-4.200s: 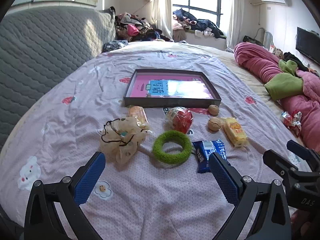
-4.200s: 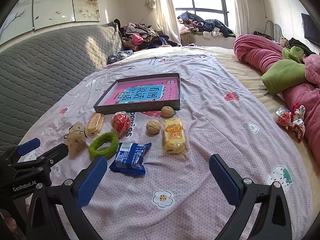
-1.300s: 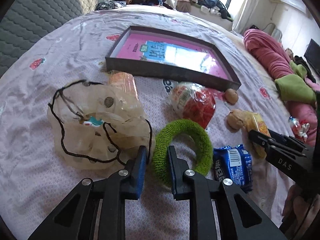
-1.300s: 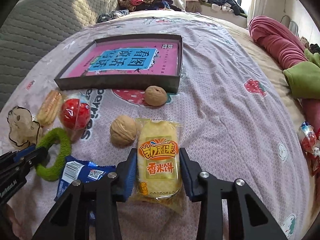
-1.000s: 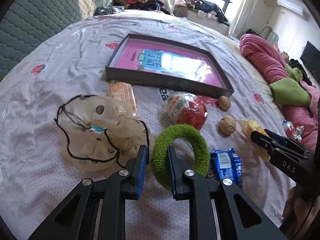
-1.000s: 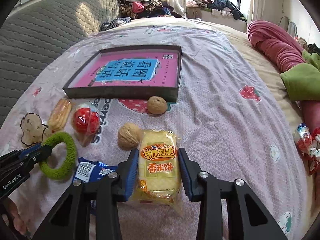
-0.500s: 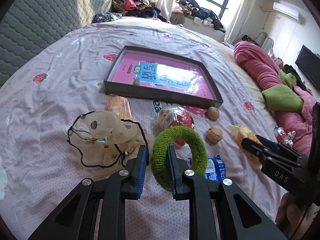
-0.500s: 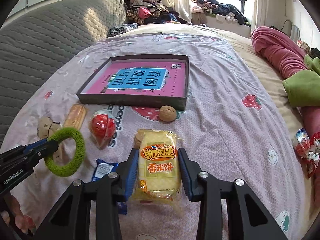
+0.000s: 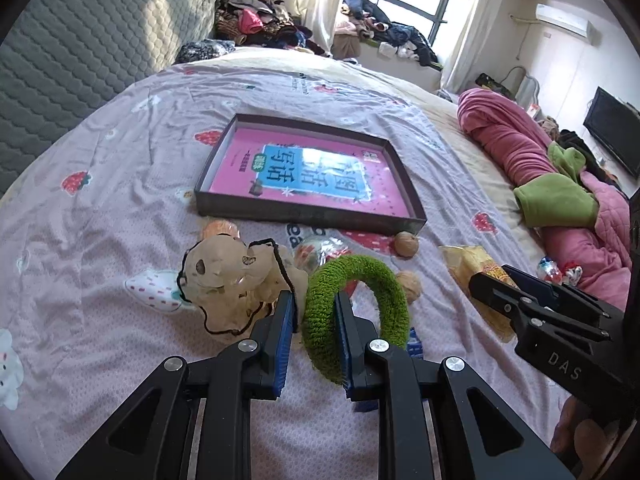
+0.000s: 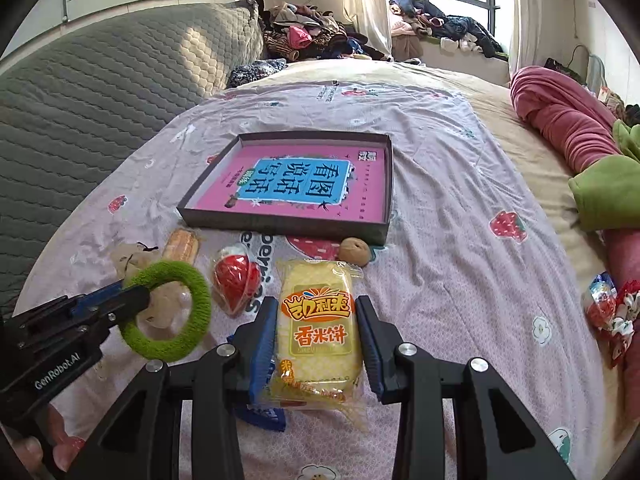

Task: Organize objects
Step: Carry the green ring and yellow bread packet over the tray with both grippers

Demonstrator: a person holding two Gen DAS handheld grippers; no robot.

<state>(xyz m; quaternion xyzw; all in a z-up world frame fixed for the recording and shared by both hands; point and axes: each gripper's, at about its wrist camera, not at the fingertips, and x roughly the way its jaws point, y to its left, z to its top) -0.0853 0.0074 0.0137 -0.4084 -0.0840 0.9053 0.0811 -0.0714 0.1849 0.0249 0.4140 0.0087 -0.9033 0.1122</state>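
Note:
My left gripper (image 9: 315, 312) is shut on the rim of a fuzzy green ring (image 9: 384, 300), which hangs above the bedspread; the same green ring (image 10: 192, 304) shows in the right wrist view. My right gripper (image 10: 317, 320) is shut on a yellow rice-cake packet (image 10: 318, 320), lifted off the bed. A dark shallow tray (image 9: 304, 213) with a pink book inside lies farther up the bed, and the tray (image 10: 280, 222) also appears in the right wrist view. On the bed lie a beige hair net (image 9: 228, 284), a red wrapped sweet (image 10: 236, 284), an orange biscuit (image 10: 182, 244) and walnuts (image 9: 406, 244).
A blue snack packet (image 10: 260, 416) lies partly hidden under my right gripper. A pink quilt with a green cushion (image 9: 556, 200) runs along the right side. More wrapped sweets (image 10: 608, 304) lie at the right edge. A grey quilted headboard (image 10: 100, 96) bounds the left.
Both grippers have risen with their loads: the green ring and the yellow packet now hang higher above the bedspread, and the items on the bed look smaller and farther away.

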